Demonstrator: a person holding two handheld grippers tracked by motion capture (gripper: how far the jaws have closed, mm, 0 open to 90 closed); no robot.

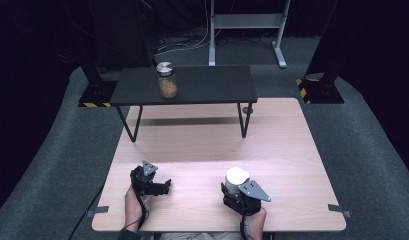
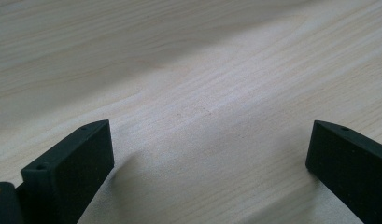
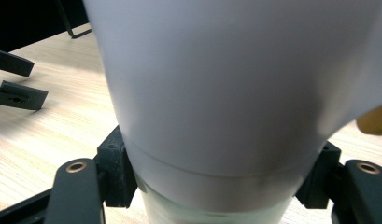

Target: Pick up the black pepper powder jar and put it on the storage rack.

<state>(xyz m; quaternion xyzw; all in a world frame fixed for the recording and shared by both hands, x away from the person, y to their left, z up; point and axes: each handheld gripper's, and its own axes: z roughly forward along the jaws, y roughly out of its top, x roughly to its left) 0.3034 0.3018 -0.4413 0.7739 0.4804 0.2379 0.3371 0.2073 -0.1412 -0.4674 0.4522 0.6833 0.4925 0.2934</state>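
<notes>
A pale wooden worktop (image 1: 202,150) stands in a dark room, a black shelf (image 1: 184,85) at its far end. Near the front edge, the right gripper (image 1: 237,187) pinches a white cup (image 1: 237,176) low on its body, upright. The left gripper (image 1: 159,186) rests beside it, apart, jaws spread and empty. A lidded jar (image 1: 167,80) stands on the shelf. The cup seems held ready; likely next comes carrying it, kept level.
</notes>
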